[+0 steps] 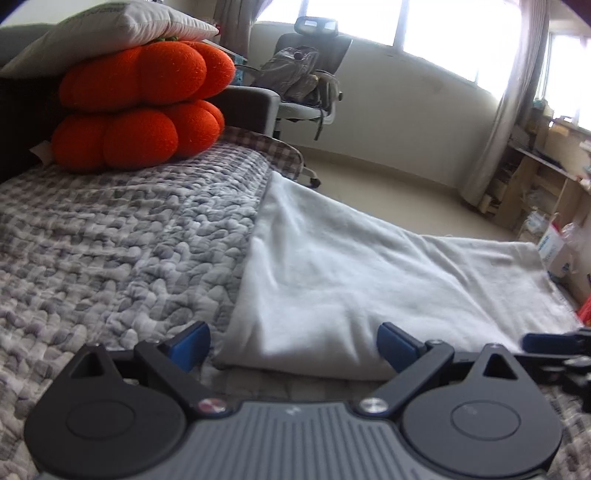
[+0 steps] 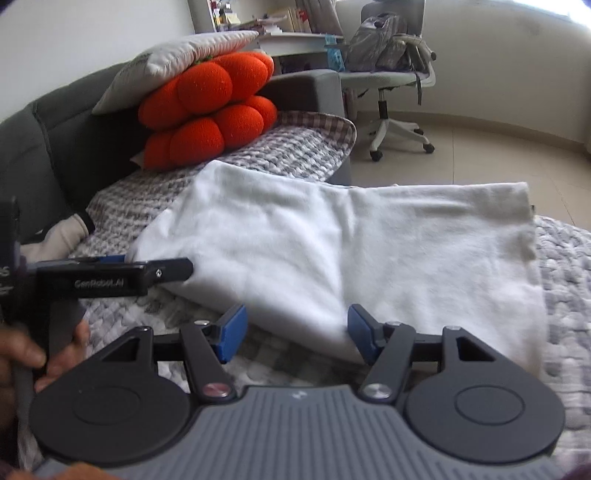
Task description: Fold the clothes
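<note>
A white folded cloth [image 1: 354, 273] lies flat on a grey quilted cover [image 1: 110, 251]; it also shows in the right wrist view [image 2: 369, 251]. My left gripper [image 1: 293, 347] is open, its blue pads on either side of the cloth's near left corner, low over the cover. My right gripper [image 2: 295, 332] is open at the cloth's near edge. The left gripper's body shows from the side in the right wrist view [image 2: 110, 277], at the cloth's left corner. The right gripper's finger tip shows at the right edge of the left wrist view [image 1: 554, 341].
Two stacked orange cushions [image 1: 140, 107] with a white pillow [image 1: 110, 33] on top sit at the far end. A grey office chair with a bag [image 1: 306, 74] stands on the floor beyond. Wooden shelves [image 1: 546, 177] line the right wall. A person's hand [image 2: 44, 354] holds the left gripper.
</note>
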Demonstrator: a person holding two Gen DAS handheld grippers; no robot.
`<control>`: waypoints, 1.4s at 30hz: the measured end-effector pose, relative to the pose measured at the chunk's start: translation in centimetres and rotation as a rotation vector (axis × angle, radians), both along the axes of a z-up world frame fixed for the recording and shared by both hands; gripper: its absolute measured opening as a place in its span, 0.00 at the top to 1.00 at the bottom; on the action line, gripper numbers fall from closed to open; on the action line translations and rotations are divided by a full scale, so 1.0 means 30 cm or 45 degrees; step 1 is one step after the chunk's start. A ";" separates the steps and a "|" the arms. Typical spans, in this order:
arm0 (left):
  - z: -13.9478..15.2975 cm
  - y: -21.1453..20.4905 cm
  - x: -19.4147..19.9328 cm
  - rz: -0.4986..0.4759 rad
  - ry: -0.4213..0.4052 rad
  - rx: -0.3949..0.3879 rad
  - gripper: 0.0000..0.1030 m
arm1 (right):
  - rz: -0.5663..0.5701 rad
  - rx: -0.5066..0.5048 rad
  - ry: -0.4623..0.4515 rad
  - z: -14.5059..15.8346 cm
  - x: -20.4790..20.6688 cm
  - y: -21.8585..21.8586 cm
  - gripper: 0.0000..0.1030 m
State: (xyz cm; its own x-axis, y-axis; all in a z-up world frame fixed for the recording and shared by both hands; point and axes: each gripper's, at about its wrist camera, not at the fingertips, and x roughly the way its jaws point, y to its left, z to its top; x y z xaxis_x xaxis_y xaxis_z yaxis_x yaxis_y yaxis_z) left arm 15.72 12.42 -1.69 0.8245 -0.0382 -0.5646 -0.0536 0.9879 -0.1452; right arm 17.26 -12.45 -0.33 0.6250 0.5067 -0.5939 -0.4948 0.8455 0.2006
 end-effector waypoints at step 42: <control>0.070 -0.012 -0.162 0.182 -0.070 0.091 0.21 | -0.487 0.308 0.040 -0.069 -0.122 -0.292 0.33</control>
